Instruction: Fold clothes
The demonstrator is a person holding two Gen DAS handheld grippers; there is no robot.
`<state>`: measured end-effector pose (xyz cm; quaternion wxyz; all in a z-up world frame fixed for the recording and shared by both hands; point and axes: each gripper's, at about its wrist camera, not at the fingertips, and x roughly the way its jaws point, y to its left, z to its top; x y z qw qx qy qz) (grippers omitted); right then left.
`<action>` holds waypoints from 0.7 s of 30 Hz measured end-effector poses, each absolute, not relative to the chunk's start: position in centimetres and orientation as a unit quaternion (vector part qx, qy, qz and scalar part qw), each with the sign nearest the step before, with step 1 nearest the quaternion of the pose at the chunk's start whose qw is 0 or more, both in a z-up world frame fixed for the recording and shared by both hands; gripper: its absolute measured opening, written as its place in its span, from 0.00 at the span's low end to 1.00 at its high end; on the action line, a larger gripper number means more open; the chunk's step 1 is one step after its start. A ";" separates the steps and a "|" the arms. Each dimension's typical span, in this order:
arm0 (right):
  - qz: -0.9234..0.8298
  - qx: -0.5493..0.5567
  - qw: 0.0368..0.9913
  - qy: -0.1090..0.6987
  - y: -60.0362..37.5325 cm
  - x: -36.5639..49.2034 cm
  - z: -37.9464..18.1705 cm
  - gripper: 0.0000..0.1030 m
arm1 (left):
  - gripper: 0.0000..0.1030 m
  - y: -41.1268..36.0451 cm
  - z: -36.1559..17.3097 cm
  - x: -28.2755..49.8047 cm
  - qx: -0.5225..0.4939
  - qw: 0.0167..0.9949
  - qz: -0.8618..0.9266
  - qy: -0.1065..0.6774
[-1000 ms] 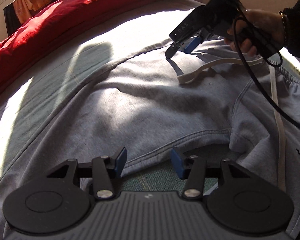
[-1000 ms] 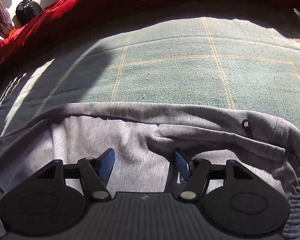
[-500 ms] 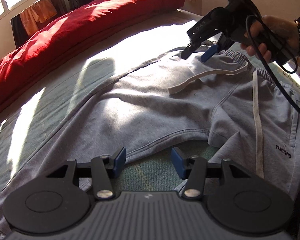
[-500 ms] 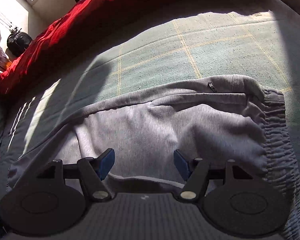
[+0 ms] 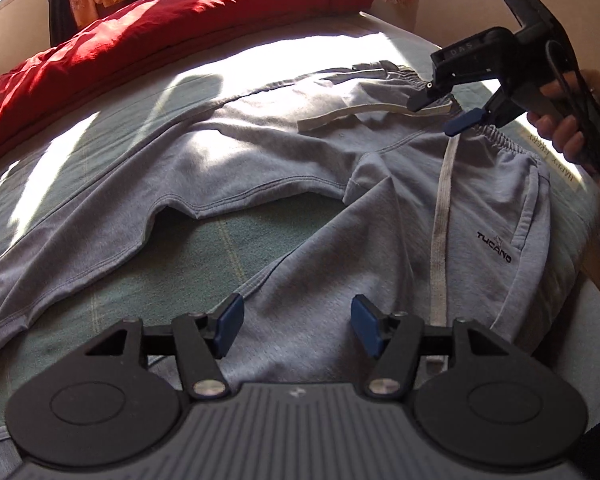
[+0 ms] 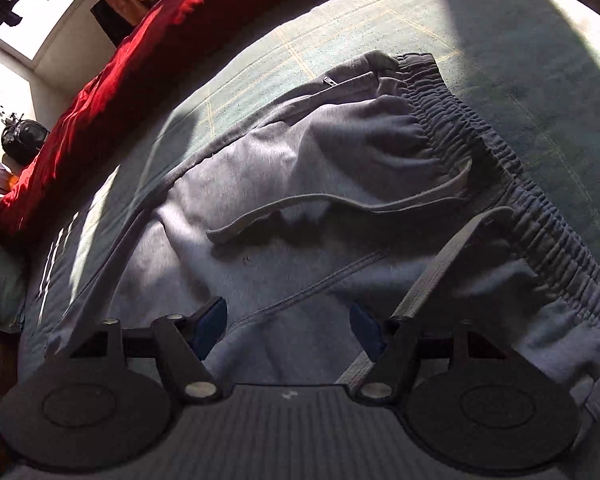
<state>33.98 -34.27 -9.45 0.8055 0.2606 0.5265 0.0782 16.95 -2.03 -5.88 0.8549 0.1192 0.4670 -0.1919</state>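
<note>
Grey sweatpants (image 5: 300, 168) lie spread on the bed, legs apart, with a black logo (image 5: 494, 248) on the near leg. My left gripper (image 5: 296, 328) hovers over that near leg; its jaws are opening and nothing is pinched between the blue pads. My right gripper (image 5: 440, 114), held by a hand (image 5: 560, 132), hangs open above the elastic waistband (image 6: 520, 184). In the right wrist view the right gripper (image 6: 288, 324) stands open over the sweatpants (image 6: 300, 184), holding nothing. A pale drawstring (image 6: 332, 204) lies loose across the front; its other end (image 5: 440, 216) runs down the near leg.
A green checked blanket (image 5: 228, 248) covers the bed and shows between the legs. A red duvet (image 5: 160, 28) is bunched along the far side, seen too as the duvet (image 6: 120, 72) in the right wrist view. Beyond it are a window and hanging clothes. A dark bag (image 6: 24, 140) sits far left.
Both grippers have drawn back and up from the cloth. The left view now takes in the near leg and logo. The right gripper has rolled and shifted over the waistband. The left jaws stand wider.
</note>
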 end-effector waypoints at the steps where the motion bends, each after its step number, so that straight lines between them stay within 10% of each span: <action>1: 0.074 0.271 0.802 0.528 -34.4 33.1 -10.0 0.70 | 0.59 -2.0 -6.1 16.4 0.122 0.854 -0.189 0.469; 21: -0.005 0.279 0.824 0.493 -38.5 23.4 -14.1 0.70 | 0.66 -2.9 -10.9 11.4 0.141 0.828 -0.175 0.514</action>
